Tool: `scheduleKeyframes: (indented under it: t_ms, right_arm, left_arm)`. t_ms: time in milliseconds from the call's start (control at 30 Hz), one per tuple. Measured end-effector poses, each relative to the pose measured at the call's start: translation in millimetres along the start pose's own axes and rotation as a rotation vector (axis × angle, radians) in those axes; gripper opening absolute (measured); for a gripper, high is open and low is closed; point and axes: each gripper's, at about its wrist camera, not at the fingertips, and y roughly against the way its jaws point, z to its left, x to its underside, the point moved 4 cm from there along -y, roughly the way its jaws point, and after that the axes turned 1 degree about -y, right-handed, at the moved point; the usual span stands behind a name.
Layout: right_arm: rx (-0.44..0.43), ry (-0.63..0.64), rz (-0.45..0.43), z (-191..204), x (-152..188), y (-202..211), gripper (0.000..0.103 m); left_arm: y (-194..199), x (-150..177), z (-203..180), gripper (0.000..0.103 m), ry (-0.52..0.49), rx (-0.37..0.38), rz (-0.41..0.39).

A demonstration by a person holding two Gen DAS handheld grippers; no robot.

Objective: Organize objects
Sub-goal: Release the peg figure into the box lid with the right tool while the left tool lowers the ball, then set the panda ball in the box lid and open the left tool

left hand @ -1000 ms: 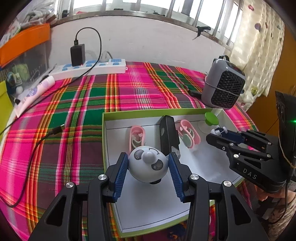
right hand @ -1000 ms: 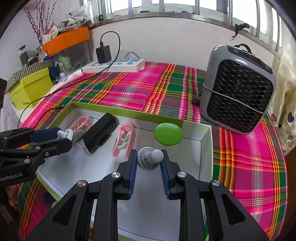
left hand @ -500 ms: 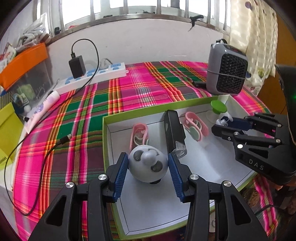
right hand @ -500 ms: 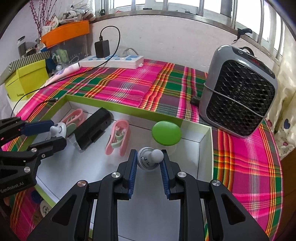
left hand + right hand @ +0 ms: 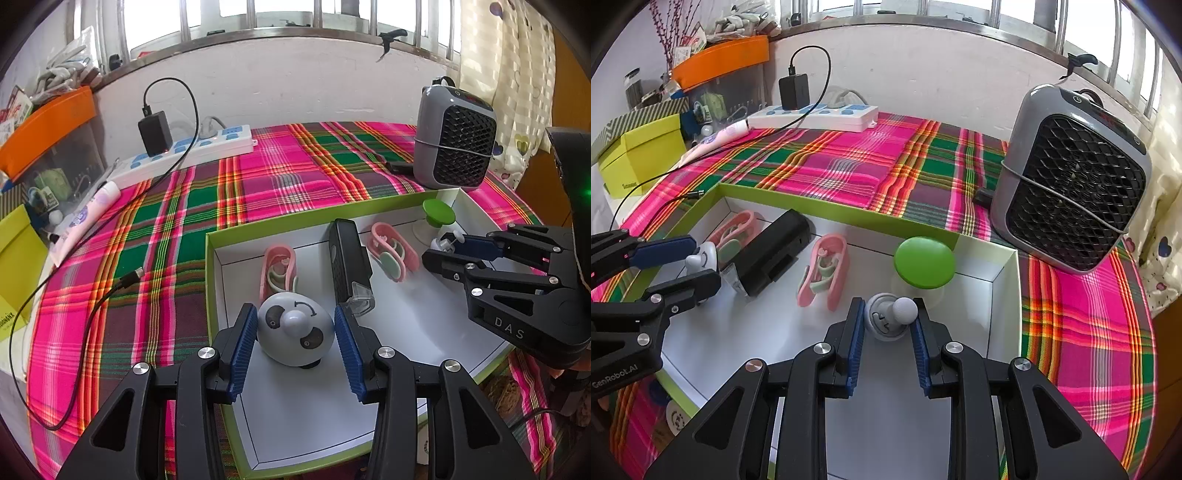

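Left tool (image 5: pixel 295 334) clamps panda toy (image 5: pixel 295 334); right tool (image 5: pixel 888 321) clamps knob toy (image 5: pixel 890 318).

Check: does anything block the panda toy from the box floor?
Nothing visible does. The panda toy in the left gripper is over bare floor of the box; the pink clip and black device lie just behind it.

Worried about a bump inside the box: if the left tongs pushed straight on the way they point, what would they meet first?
Probably the nearer pink clip, lying just beyond the panda-faced grey toy that the left tongs hold. The black device lies slightly right of that line. Depth is hard to judge.
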Motion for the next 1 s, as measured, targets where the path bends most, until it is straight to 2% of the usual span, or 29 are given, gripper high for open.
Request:
scheduleKeyframes:
  t_ms: [367, 433, 500, 567, 1000]
  right_arm:
    - [0.006, -0.001, 0.000, 0.1, -1.2, 0.5, 0.026]
    - [0.005, 0.005, -0.001, 0.7, -1.3, 0.6, 0.029]
    - [0.013, 0.011, -0.004, 1.4, -1.4, 0.6, 0.043]
    - [0.016, 0.007, -0.005, 0.5, -2.1, 0.3, 0.049]
    - [0.016, -0.027, -0.008, -4.3, -0.3, 2.5, 0.049]
  left_arm:
    - [-0.1, 0.5, 0.1, 0.042, 0.000, 0.001, 0.000]
    - [0.0, 0.5, 0.1, 0.042, 0.003, 0.003, 0.001]
    - [0.1, 0.4, 0.3, 0.042, 0.002, 0.002, 0.001]
    - [0.2, 0.1, 0.4, 0.042, 0.004, 0.004, 0.000]
    - [3.8, 2.6, 2.3, 0.042, 0.026, 0.025, -0.003]
